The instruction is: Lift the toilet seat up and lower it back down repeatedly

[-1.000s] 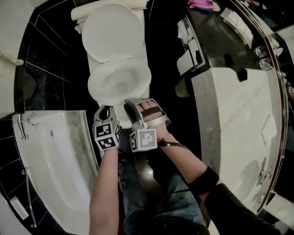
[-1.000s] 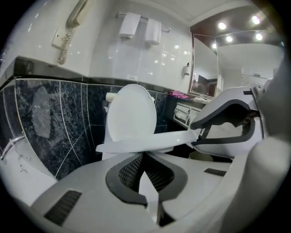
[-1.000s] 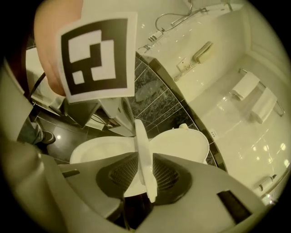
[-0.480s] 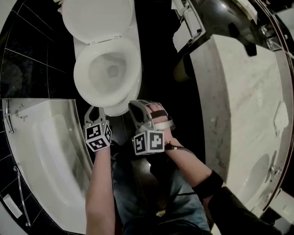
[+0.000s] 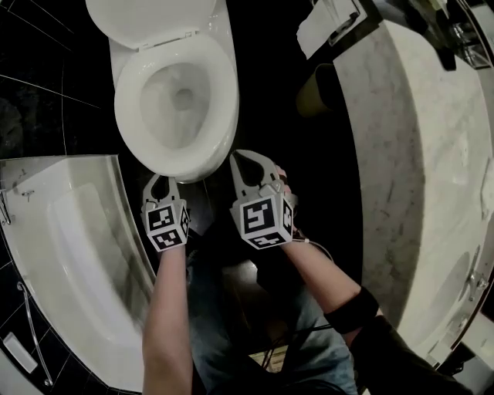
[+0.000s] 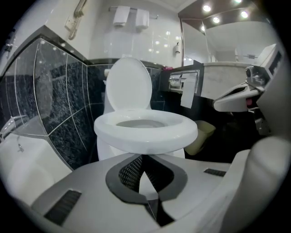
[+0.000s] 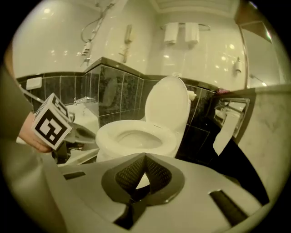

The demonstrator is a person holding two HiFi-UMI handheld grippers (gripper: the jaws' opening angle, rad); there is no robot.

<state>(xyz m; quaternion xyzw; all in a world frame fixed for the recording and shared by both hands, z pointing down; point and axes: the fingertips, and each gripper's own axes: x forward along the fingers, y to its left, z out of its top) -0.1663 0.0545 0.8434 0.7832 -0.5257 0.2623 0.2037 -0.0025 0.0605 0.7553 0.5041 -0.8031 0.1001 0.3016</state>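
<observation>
Head view | right tongs [image 5: 241, 159] just closed, empty | toilet seat [image 5: 225, 92] down, nearer

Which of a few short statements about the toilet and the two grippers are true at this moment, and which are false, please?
1. The toilet lid stands raised. True.
2. The toilet seat is lifted up as well. False: it lies flat on the bowl.
3. The right gripper grips the seat's rim. False: its jaws have just closed with nothing between them, short of the toilet.
4. The left gripper holds nothing. True: its jaw tips meet in front of the seat.
5. A bathtub lies on the person's left. True.
</observation>
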